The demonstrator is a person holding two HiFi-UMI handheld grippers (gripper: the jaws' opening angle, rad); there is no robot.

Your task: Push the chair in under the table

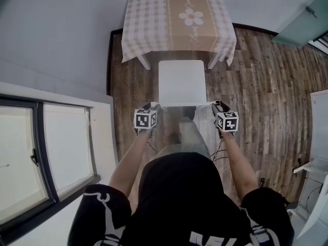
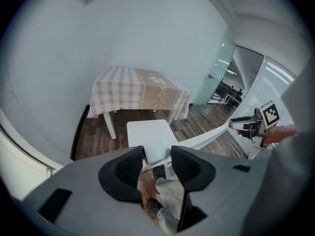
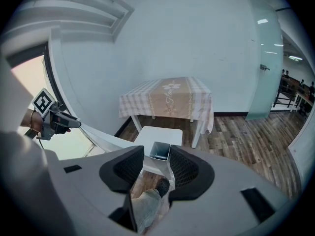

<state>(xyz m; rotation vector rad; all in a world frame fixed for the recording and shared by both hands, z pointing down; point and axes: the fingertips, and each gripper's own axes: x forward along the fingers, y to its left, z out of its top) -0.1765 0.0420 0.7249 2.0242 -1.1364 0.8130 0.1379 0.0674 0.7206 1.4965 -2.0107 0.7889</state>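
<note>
Overhead, the wooden floor [image 1: 266, 86] fills the right half of the room and lies open from the table across to a glass door [image 1: 302, 24]. On the left a pale wall [image 1: 61, 45] with a dark skirting runs close along the table's side. A window [image 1: 31, 158] sits nearer the person, on the same side.

Under a checked cloth, the table [image 1: 154, 24] stands against the far wall. Its two near legs [image 1: 145, 62] show below the hem, with a gap between them about as wide as the seat.

Just in front of it, squarely in line with that gap, stands the white chair [image 1: 182, 81]. The seat's far edge is about level with the cloth's hem, and nearly the whole seat lies out on the floor. Its backrest [image 1: 184, 105] faces the person, the top rail running crosswise between the two grippers.

At the rail's left end is the left gripper [image 1: 152, 107]. Its own view shows its jaws set wide with the corner of the backrest filling the gap, the pads against it. Opposite, the right gripper [image 1: 218, 106] is at the right end. Its jaws are equally wide and closed on the rail's hollow end, which faces its camera.

Both forearms [image 1: 130, 158] reach straight ahead, roughly parallel, one on each side of the person's leg [image 1: 190, 133]. Each gripper tilts forward and down onto the rail, its marker cube facing up.
</note>
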